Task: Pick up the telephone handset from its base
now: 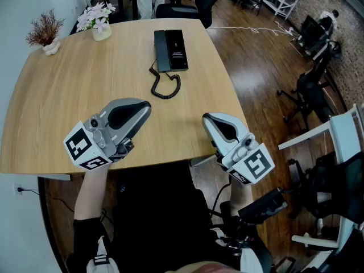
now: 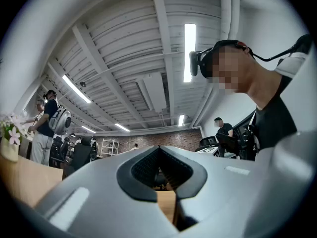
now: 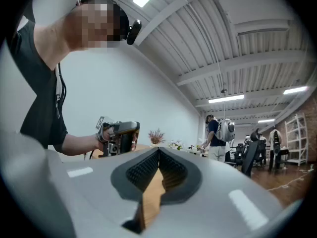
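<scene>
Nearest me, both at the near edge of the light wooden table (image 1: 68, 107): the grey left gripper (image 1: 143, 109), jaws together with nothing between them, and the grey right gripper (image 1: 209, 120), jaws also together and empty. Both are well short of the target.

The long black plastic telephone handset (image 1: 161, 51) lies at the far centre of the table, seated along the left side of its flat black base (image 1: 178, 50). A black coiled cord (image 1: 165, 87) loops out toward me from its near end.

My read is that the handset is light and rigid, with smooth plastic that could be a bit slippery. The cord will tug as the handset lifts, and the base may shift. I'd clamp across the narrow middle of the handset and lift straight up. The jaws need to open first.

A white flower pot (image 1: 99, 23) and a dried brown sprig (image 1: 45, 33) sit far left, clear of the path.
</scene>
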The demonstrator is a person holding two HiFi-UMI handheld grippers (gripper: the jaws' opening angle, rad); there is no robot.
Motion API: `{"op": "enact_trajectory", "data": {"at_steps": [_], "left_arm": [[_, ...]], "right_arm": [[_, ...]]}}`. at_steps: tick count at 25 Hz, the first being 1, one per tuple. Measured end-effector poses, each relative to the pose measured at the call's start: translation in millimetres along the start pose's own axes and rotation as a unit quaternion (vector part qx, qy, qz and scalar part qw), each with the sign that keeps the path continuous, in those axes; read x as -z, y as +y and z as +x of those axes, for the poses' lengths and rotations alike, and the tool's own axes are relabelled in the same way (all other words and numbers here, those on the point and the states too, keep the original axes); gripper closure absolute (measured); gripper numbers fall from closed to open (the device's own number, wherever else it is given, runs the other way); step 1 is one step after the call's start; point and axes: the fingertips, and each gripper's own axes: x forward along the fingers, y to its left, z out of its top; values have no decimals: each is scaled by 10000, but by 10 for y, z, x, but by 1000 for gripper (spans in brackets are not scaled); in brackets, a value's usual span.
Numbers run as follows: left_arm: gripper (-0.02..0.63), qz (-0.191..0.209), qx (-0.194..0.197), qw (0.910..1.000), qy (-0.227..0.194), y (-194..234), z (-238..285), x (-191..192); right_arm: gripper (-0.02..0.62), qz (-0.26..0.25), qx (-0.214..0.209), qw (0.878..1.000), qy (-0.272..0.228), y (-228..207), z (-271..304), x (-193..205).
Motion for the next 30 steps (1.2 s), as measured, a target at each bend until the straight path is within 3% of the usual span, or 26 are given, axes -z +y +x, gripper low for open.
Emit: {"op": "enact_trajectory", "data": {"at_steps": [6, 10, 14, 16, 19, 23, 30], "left_arm": [[603, 39, 110, 9997, 230, 369, 193, -59], [603, 672, 271, 9957, 571, 677, 387, -277], [603, 725, 65, 9967, 368, 1125, 594, -597], [603, 422, -176, 9986, 281, 1382, 646, -565], [603, -455, -635, 9967, 231, 1812, 617, -199], [603, -1191, -1305, 9836, 369, 2325, 468, 444], [559, -1837, -1987, 9590, 842, 2880, 403, 1273]], "right_arm": [[591, -162, 142, 9997, 102, -447, 370, -26], [591, -209, 127, 9995, 216, -803, 673, -30], [591, -124, 251, 9994, 220, -1202, 1017, -66], [591, -58, 361, 9991, 210, -1380, 1188, -62], [591, 78, 525, 9983, 250, -1617, 1409, 45], [591, 300, 795, 9954, 452, -1886, 1633, 353], [591, 492, 1339, 9873, 695, -2332, 1889, 827]]}}
